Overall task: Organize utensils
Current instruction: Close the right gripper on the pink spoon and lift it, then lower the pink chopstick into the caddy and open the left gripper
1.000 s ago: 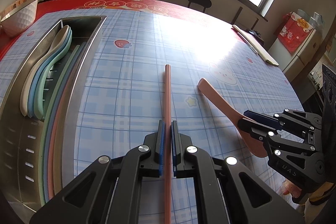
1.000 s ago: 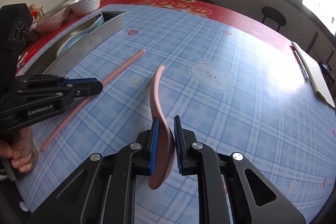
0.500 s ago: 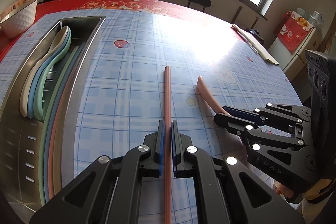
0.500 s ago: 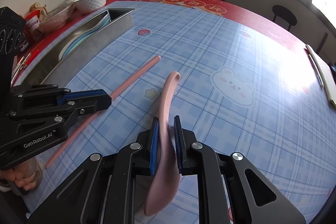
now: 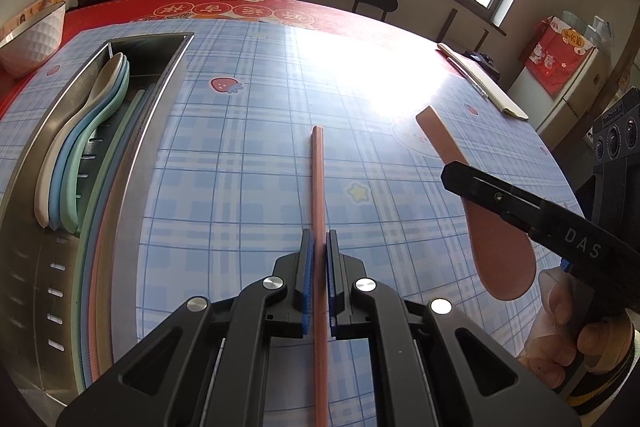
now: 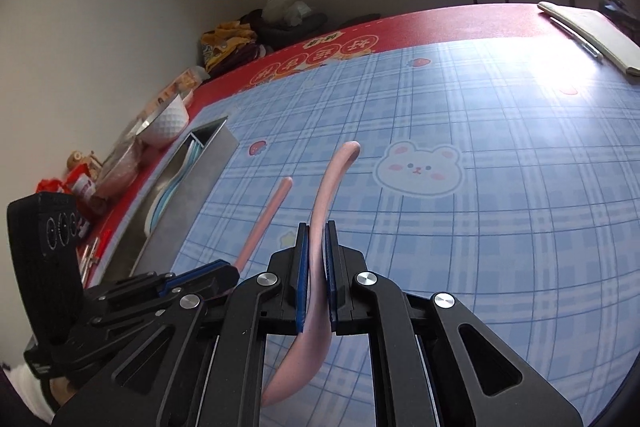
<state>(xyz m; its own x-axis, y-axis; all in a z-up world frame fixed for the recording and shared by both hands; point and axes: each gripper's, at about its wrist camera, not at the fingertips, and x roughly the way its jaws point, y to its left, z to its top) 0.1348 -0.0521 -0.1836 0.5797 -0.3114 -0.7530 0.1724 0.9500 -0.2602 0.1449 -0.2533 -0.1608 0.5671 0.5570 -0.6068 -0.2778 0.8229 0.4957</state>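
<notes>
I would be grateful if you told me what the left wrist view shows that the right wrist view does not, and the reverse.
Only the left wrist view shows the tray's insides plainly: white, blue and green spoons nested in one compartment, chopsticks in the other, and the left tongs shut on the pink chopstick.

Only the right wrist view shows the right tongs clamped on the pink spoon, and the bear print.

Both show the metal tray, the white bowl, chopstick and spoon.

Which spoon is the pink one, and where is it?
The pink spoon is the one pinched in the right gripper, up off the table. The other spoons, white, blue and green, lie stacked in the metal tray.
</notes>
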